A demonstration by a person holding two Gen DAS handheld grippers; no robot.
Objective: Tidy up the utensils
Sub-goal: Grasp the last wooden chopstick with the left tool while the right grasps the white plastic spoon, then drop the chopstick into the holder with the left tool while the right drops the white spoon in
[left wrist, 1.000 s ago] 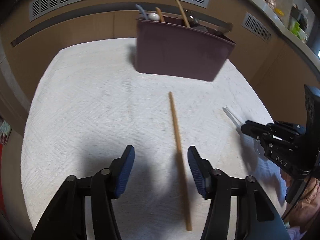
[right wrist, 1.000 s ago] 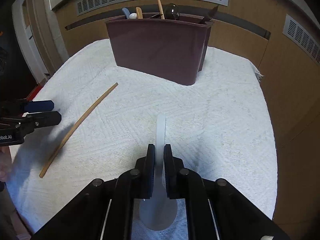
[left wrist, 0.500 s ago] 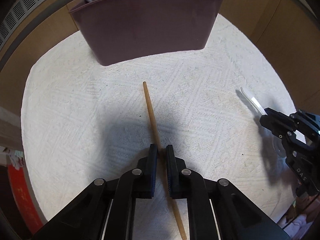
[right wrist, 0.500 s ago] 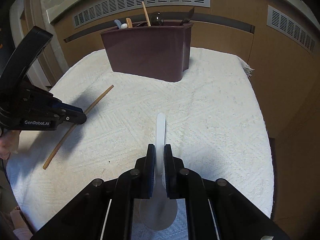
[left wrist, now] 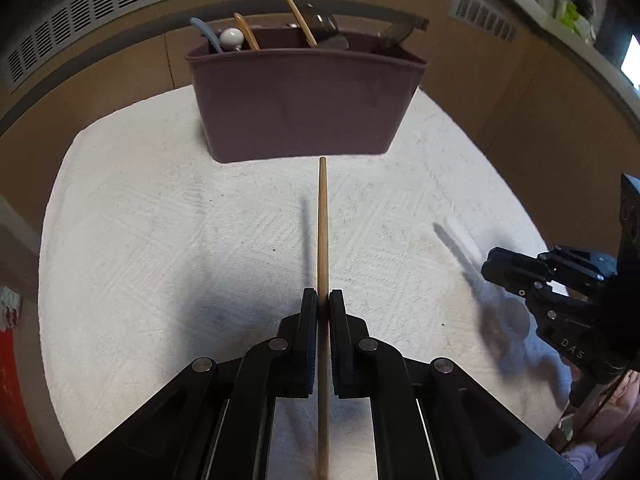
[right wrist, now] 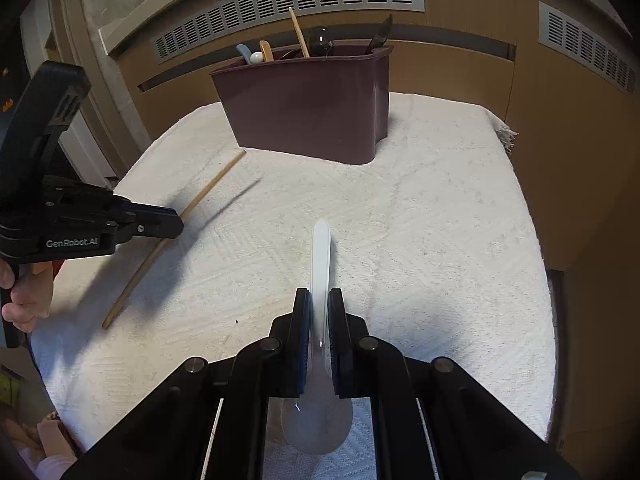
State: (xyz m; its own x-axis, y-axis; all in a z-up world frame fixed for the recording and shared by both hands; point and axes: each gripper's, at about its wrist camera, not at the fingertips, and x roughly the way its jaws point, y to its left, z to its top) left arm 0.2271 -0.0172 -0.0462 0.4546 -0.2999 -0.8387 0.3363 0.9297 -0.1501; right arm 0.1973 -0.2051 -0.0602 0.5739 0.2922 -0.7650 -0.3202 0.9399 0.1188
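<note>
Two wrist fisheyes look steeply down along their fingers, close over the white cloth (left wrist: 160,240), sharing the maroon caddy (right wrist: 312,108) beyond.

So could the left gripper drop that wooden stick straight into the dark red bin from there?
Probably yes. The left gripper is shut on the chopstick, which points at the bin, and only bare white cloth lies between. It would need lifting over the rim.

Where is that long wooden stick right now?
The wooden stick is clamped between the left gripper's jaws, pointing toward the maroon utensil bin over the white cloth.
</note>
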